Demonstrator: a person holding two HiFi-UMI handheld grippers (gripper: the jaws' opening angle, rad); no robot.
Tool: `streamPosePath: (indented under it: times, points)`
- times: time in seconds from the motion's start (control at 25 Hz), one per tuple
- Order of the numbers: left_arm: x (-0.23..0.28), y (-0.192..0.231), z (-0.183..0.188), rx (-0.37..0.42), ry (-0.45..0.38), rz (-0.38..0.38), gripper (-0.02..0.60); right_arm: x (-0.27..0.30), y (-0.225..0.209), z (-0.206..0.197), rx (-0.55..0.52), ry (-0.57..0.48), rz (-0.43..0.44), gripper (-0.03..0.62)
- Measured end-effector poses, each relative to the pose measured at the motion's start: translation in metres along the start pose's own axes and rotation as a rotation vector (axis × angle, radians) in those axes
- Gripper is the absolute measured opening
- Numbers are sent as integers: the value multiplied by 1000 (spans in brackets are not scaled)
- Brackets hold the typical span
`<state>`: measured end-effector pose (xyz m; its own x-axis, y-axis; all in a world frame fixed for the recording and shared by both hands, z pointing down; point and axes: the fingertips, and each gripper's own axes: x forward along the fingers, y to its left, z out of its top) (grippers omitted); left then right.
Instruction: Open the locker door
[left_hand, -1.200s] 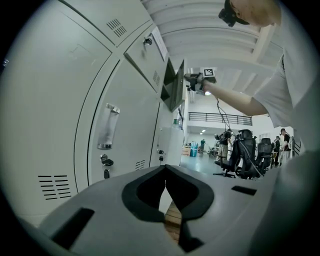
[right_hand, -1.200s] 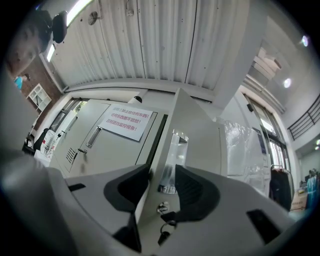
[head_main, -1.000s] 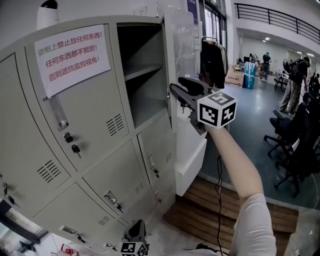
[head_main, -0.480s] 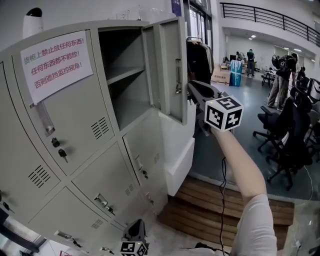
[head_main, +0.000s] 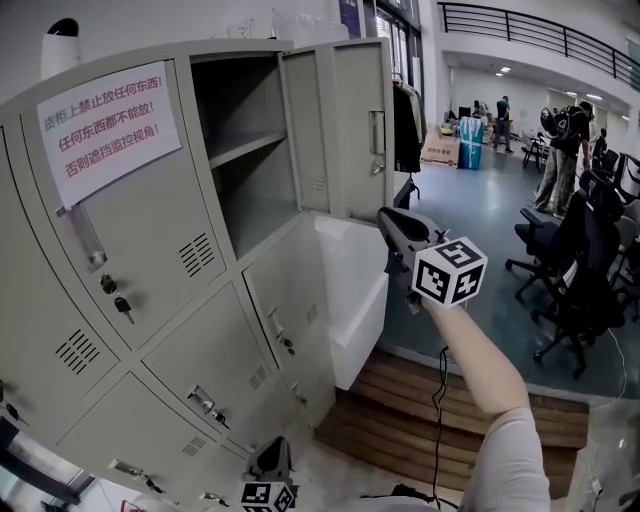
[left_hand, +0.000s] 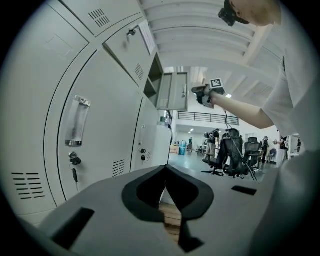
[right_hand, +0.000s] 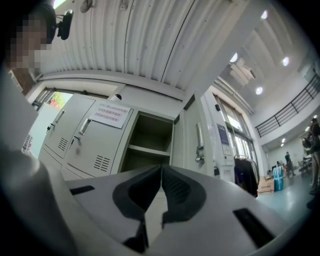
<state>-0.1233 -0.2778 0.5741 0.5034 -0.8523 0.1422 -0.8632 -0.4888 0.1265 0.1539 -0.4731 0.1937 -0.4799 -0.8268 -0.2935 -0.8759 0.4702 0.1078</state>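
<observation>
Locker door (head_main: 350, 125) stands open at upper centre of the head view, angled out from the shelved compartment (head_main: 250, 150), with its handle (head_main: 377, 133) facing outward. Right gripper (head_main: 386, 214) sits just below and right of the door, apart from it, jaws together on nothing. Left gripper (head_main: 272, 448) is at the bottom edge, jaws likewise together and empty. A white cabinet (head_main: 355, 300) stands directly beneath the door. Office chairs (head_main: 585, 260) are at far right. A red-lettered notice (head_main: 105, 120) is at upper left.
</observation>
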Motion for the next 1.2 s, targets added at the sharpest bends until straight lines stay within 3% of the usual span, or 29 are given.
streamPosePath:
  times: [0.24,0.52,0.76,1.2]
  points:
    - [-9,9,6,23,-18,36,3,-28,44,-66,91,44,61,17]
    - [-14,15,6,29,-20,58,2,-77,117,-157,17,116,81,17]
    - [-14,16,9,37,-31,63,2,-115,181,-225,46,170,125,17]
    - [-21,20,9,25,-40,82,2,-157,243,-286,197,278,126,14]
